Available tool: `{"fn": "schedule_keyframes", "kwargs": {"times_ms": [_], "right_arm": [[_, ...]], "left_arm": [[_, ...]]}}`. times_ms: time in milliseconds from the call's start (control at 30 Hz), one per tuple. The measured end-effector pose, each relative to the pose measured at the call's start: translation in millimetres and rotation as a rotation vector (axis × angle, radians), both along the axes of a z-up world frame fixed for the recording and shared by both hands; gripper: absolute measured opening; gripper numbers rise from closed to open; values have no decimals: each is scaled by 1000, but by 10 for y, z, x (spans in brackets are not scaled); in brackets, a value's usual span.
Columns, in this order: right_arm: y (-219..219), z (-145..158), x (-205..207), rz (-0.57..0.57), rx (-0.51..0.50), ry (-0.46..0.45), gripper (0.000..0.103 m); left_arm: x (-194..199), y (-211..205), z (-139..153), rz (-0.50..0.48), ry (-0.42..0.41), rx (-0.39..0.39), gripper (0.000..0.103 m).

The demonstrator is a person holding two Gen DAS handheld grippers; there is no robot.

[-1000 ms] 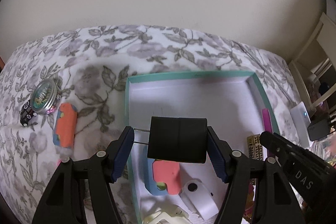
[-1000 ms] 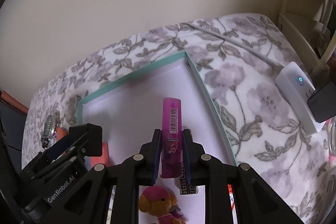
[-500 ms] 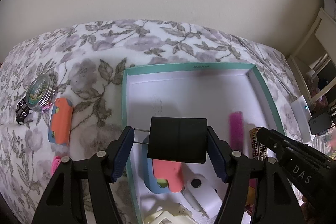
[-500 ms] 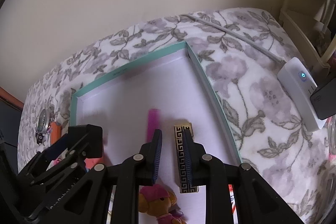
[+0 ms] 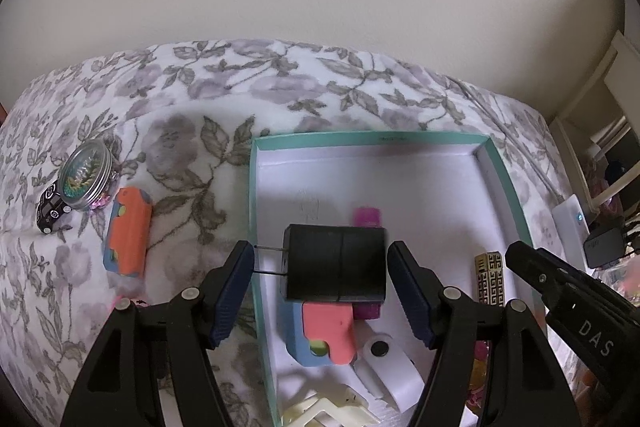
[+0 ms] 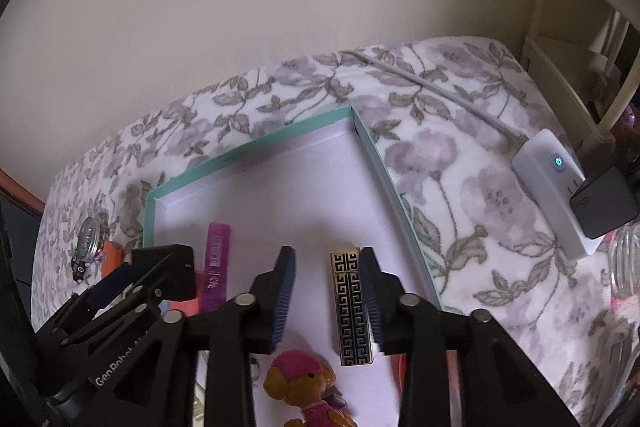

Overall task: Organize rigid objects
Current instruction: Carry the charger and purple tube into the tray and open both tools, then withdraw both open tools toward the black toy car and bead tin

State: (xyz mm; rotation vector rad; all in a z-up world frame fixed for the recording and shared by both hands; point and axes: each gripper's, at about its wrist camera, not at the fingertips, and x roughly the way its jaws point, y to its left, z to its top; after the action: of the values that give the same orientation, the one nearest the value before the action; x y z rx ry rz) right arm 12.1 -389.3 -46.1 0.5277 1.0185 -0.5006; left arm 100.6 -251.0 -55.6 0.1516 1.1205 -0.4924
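A: While the black charger (image 5: 335, 261) is gripped in the left gripper (image 5: 320, 265), prongs against the left pad and body against the right, how is it best set down?

B: In the left wrist view, it is held above the near left part of the teal box (image 5: 370, 137). Directly below, an orange-and-blue block (image 5: 326, 331) and a white piece (image 5: 390, 367) are seen, with the pink tube (image 5: 366, 217) partly hidden behind the charger. It is judged that bare white floor farther in should be chosen, so that nothing is stacked. The prongs should be spared any sideways load as the pads are eased apart.

A: And what is shown from the right wrist?

B: There, the right gripper (image 6: 327, 293) is seen with jaws parted and nothing clasped; they have just been opening. The pink tube (image 6: 216, 261) is lying free on the box floor, left of the fingers, and a gold patterned bar (image 6: 352, 307) is lying between them, just beside the right pad. The right gripper is best drawn clear without that bar being nudged.

A: What is left outside the box?

B: A second orange block (image 5: 129, 231), a round tin (image 5: 85, 174) and a small black car (image 5: 51, 213) are seen on the floral blanket (image 5: 192, 107), far left.
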Motion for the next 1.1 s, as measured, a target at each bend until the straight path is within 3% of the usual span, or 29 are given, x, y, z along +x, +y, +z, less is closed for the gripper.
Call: {"fn": "schedule_keyframes", "kwargs": {"times_ms": [133, 300, 433, 533, 800, 1100], "right_arm": [[4, 55, -6, -1, -12, -9, 46], [6, 100, -12, -2, -28, -22, 63], [19, 108, -7, 6, -39, -33, 70], [31, 113, -4, 14, -51, -39, 78], [45, 170, -14, 13, -101, -88, 99], [113, 187, 37, 45, -146, -112, 103]], "left_arm": [[7, 36, 59, 10, -13, -9, 70], [62, 149, 157, 68, -44, 11, 70], [137, 263, 234, 127, -75, 30, 71], [200, 352, 267, 169, -91, 39, 88], [275, 438, 264, 226, -102, 64, 88], [312, 520, 248, 280, -99, 64, 88]]}}
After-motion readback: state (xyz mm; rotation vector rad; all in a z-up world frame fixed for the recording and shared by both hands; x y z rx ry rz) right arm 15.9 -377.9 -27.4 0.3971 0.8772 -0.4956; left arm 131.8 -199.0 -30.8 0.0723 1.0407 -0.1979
